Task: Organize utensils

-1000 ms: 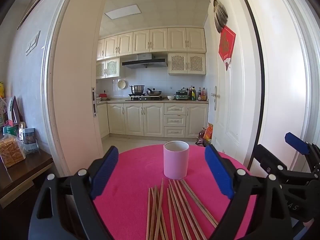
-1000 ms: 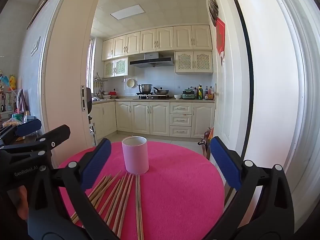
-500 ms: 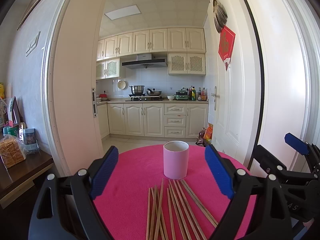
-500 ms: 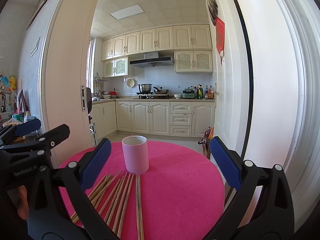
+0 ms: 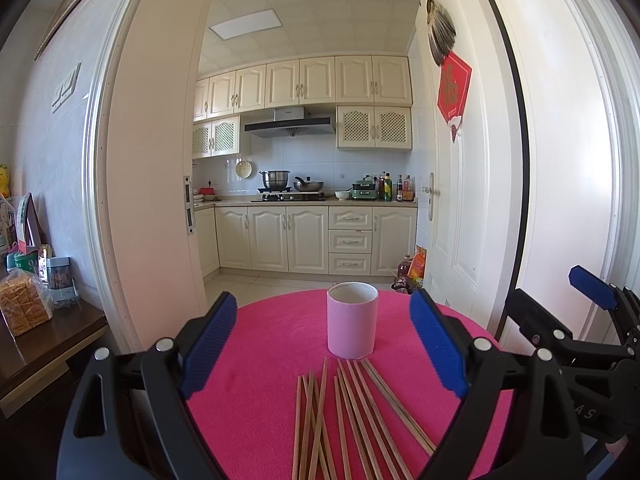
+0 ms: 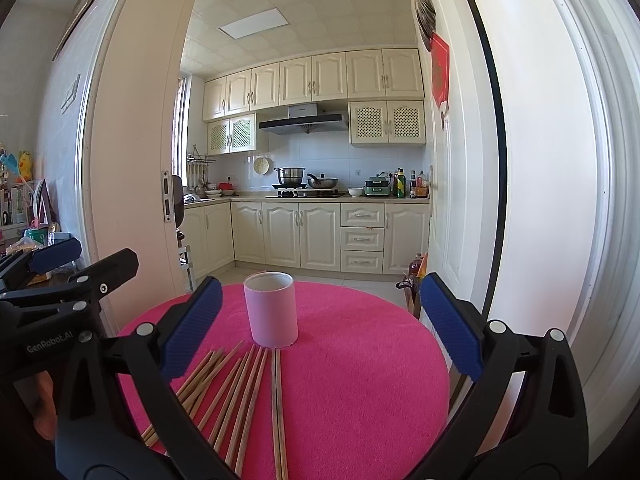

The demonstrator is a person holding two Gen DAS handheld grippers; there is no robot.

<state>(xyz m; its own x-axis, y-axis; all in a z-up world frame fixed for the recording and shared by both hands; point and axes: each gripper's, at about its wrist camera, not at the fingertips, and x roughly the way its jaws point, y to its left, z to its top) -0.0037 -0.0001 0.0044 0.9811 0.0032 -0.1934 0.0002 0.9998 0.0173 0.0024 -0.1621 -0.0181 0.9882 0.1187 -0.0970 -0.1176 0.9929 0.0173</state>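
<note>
A pink cylindrical cup (image 5: 352,326) stands upright on a round pink table (image 5: 264,344). Several wooden chopsticks (image 5: 348,412) lie fanned out flat on the table just in front of the cup. My left gripper (image 5: 323,344) is open and empty, held above the chopsticks and short of the cup. In the right wrist view the same cup (image 6: 271,314) and chopsticks (image 6: 240,392) sit left of centre. My right gripper (image 6: 320,328) is open and empty above the table. The other gripper shows at each view's edge.
A dark wooden side table (image 5: 48,344) with a bread bag and jars stands to the left. A white door frame (image 5: 148,200) and door (image 5: 452,200) flank the way into a kitchen behind the table. The table edge drops off to the right (image 6: 436,360).
</note>
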